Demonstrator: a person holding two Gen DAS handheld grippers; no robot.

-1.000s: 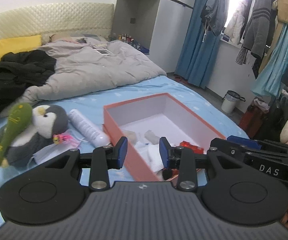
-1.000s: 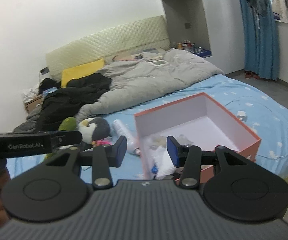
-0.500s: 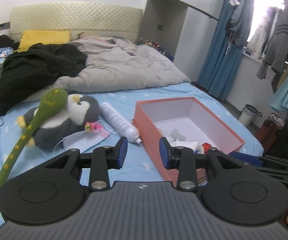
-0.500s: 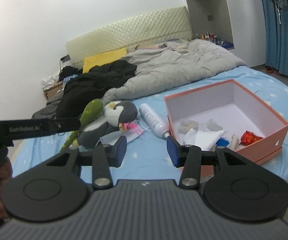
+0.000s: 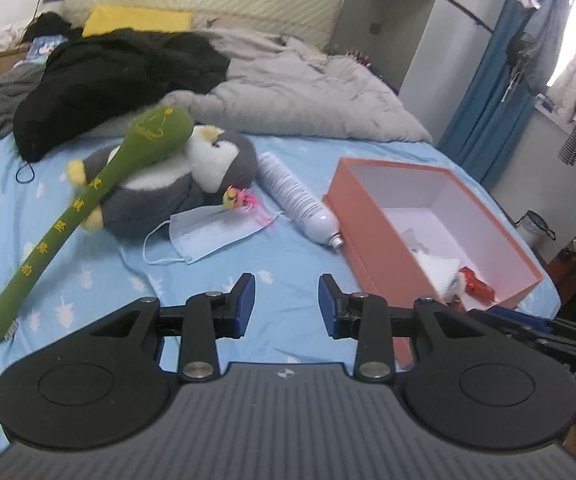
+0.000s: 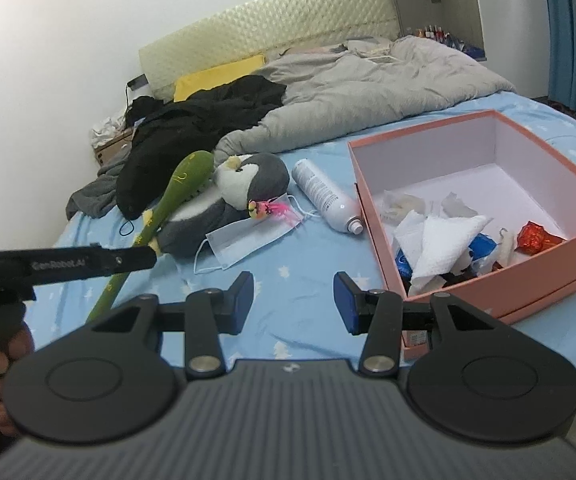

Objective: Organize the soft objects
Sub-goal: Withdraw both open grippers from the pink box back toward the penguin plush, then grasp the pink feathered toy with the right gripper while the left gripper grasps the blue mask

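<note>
Club: a long green plush club (image 5: 88,208) lies on the bed sheet (image 5: 288,280), its long axis on a diagonal; the fat head (image 5: 162,130) points up and away toward the pillows and rests over the penguin, the thin handle end (image 5: 0,328) points down toward the near left edge. Yellow characters run along its length.
Penguin: a grey and white plush penguin (image 5: 176,184) lies on its side just left of the bottle, head toward the box, touching the club.
Mask: a pale blue face mask (image 5: 212,232) lies flat against the penguin's front, with a small pink and yellow toy (image 5: 242,200) at its upper edge.
Bottle: a white spray bottle (image 5: 296,200) lies between penguin and box, long axis on a diagonal, nozzle end pointing toward the near corner of the box.
Box: an open pink box (image 6: 484,216) with white inside sits on the right of the bed; in its near end lie crumpled white tissues (image 6: 440,240), a red wrapper (image 6: 534,236), a blue wrapper (image 6: 482,246) and other small scraps too jumbled to tell.
Bedding: a grey duvet (image 5: 300,92), black clothes (image 5: 120,76) and a yellow pillow (image 5: 136,20) lie behind.
Left gripper (image 5: 286,304): above bare sheet, jaws partly apart, nothing between them.
Right gripper (image 6: 294,300): above bare sheet near the box, jaws partly apart, holding nothing.
</note>
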